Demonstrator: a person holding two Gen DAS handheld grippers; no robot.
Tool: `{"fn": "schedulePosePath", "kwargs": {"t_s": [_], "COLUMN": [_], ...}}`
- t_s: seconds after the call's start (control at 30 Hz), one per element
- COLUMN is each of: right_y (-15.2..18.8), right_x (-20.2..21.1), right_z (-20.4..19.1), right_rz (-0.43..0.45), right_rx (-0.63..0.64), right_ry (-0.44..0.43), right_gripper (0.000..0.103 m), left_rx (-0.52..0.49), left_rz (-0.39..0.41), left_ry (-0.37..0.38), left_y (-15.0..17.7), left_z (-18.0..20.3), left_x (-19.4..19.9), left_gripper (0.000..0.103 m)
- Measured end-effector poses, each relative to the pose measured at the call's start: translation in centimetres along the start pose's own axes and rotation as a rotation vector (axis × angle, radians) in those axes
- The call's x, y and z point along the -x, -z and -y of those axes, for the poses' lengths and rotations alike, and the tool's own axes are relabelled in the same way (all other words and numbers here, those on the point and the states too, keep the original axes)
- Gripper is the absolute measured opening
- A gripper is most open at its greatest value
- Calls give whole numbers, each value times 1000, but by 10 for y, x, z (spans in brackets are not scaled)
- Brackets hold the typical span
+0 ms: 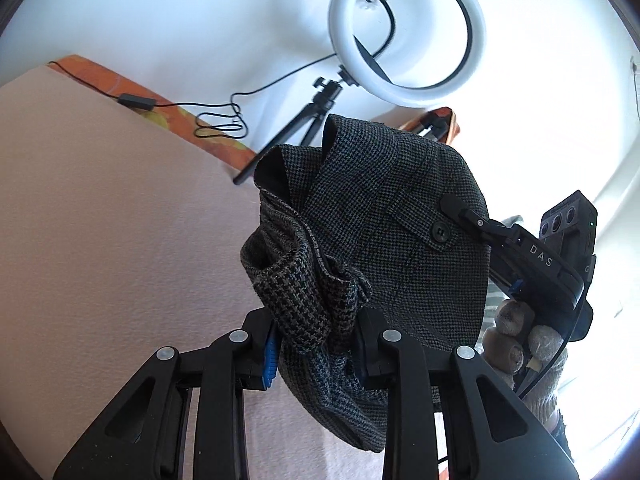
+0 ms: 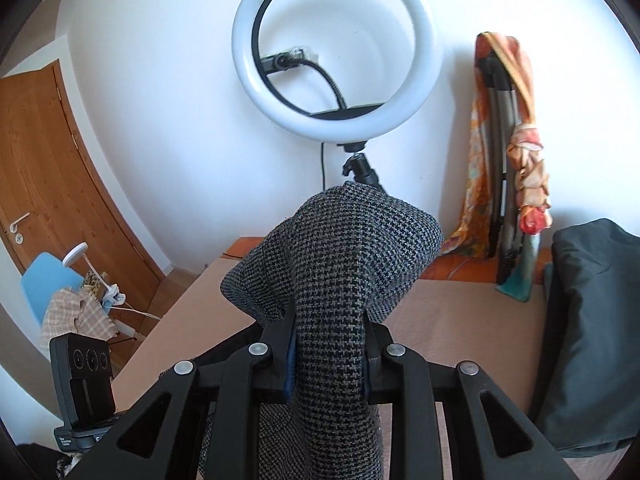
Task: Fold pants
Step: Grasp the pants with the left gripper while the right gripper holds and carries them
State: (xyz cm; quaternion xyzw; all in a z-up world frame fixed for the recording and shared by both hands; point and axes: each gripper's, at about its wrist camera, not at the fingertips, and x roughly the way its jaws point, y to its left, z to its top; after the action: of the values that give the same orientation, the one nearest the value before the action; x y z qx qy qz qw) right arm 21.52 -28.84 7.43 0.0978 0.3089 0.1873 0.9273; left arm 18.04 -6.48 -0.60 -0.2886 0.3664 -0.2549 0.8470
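Two sets of tongs grip one pair of grey houndstooth pants (image 1: 384, 216), which hangs bunched in the air above a peach-coloured surface (image 1: 100, 220). The left tongs (image 1: 316, 344) are clenched on a rolled wad of the fabric, blue pads pressed in from both sides. Beyond that wad the cloth spreads into a broad panel with a buttoned pocket flap, its black button (image 1: 439, 231) facing the left wrist camera. On the right edge of this panel the right tongs (image 1: 460, 210) bite the fabric just beside the flap; behind them a gloved hand (image 1: 520, 340) wraps the handle.

From the right wrist camera, the right tongs (image 2: 330, 344) are clamped on a thick fold of the pants (image 2: 336, 280), which rises between the fingers, humps over and drops down toward the camera. The body of the left tool (image 2: 84, 384) shows at the lower left.

Beyond the pants a white ring light (image 2: 336, 56) stands on a small black tripod (image 1: 308, 120) at the far edge of the surface, its cable (image 1: 216, 116) looping across an orange patterned strip. To the right an orange floral cloth (image 2: 516, 152) hangs against the white wall, and a dark grey-green cushion (image 2: 592, 336) lies on the surface. At the left are a wooden door (image 2: 48, 184), a blue chair (image 2: 48, 284) and a checked cloth (image 2: 72, 316).
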Motion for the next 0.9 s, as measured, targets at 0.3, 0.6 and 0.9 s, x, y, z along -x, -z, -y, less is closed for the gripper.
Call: {"fn": "schedulePosePath", "kwargs": {"t_s": [0.3, 0.6, 0.9], "right_y": [-10, -26, -60], "right_x": [68, 120, 134], "right_z": [71, 134, 192], "right_rz": [56, 97, 110], "right_rx": [-30, -32, -2], "right_ry": [107, 210, 275], "right_gripper": [22, 22, 22], "left_rx": [-104, -197, -282], "left_rz": [-54, -82, -67], "left_ry": [84, 140, 146], "left_y": [10, 20, 17], "left_z": [77, 146, 196], "left_x": [-51, -104, -159], "left_gripper": [27, 27, 27]}}
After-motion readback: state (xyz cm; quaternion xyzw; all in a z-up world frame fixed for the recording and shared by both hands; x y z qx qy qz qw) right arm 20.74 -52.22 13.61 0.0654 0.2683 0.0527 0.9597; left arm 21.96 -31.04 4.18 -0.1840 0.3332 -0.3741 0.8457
